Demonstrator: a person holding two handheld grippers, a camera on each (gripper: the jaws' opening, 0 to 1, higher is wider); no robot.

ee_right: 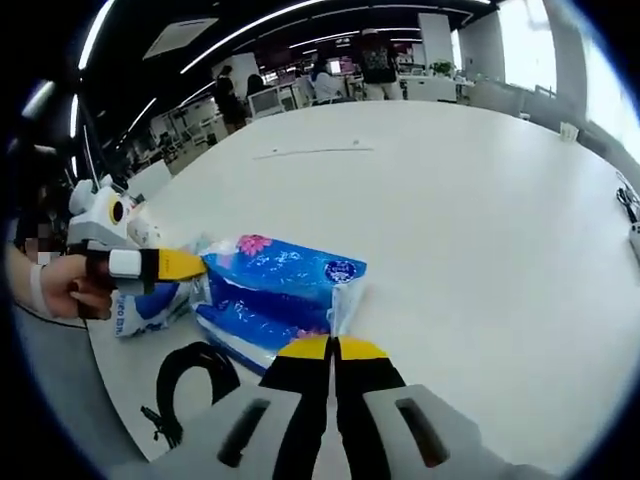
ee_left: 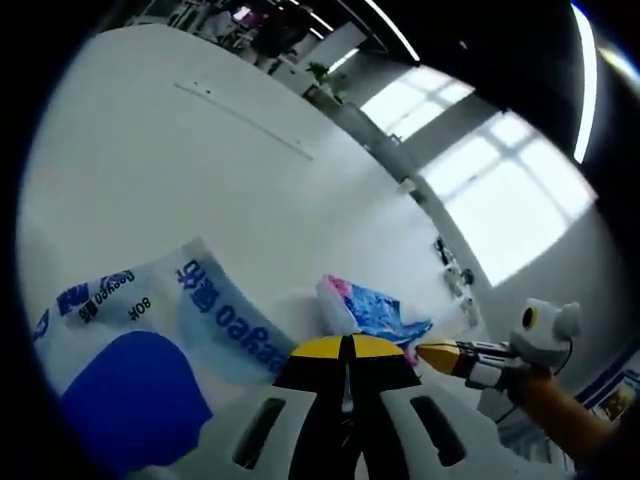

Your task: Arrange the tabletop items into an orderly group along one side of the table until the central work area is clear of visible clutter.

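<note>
While both jaws sit closed | right hand-held gripper [ee_right: 333, 348] touches blue tissue pack [ee_right: 275, 290] | left hand-held gripper [ee_left: 350, 348] empty

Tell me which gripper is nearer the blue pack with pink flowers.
Right. The right gripper has its closed tips at the blue pack's near edge, apparently touching it. The left gripper reaches the pack's far corner, with the white-and-blue bag beneath it.

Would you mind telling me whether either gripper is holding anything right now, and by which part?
The right gripper is shut on the near edge of the blue tissue pack. The left gripper is shut; whether it pinches anything cannot be told.
</note>
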